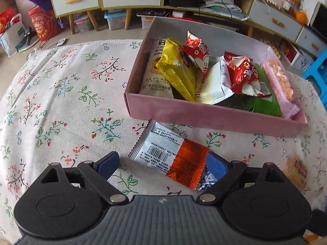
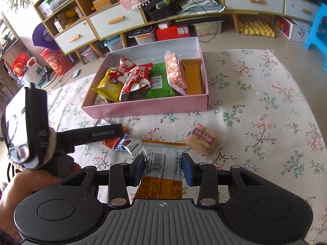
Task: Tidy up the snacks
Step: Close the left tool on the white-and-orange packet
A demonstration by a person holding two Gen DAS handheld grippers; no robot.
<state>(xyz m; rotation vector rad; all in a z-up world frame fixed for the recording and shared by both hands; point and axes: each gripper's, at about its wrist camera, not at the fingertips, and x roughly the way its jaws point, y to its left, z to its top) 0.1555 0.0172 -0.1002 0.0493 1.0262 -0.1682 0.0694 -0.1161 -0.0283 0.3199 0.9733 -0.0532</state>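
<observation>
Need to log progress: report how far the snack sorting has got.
Done: several packets already sit in the pink box. In hand: the right gripper is closed on an orange-and-white packet; the left gripper, jaws wide, hovers over an orange packet. Left: those and the square biscuit pack.

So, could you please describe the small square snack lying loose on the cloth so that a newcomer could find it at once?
Start at the pink box on the floral tablecloth, then look at the cloth in front of its right end. There lies the square snack, just right of the orange-and-white packet between the right gripper fingers. It alone is a clear-wrapped tan block with a dark red label.
</observation>
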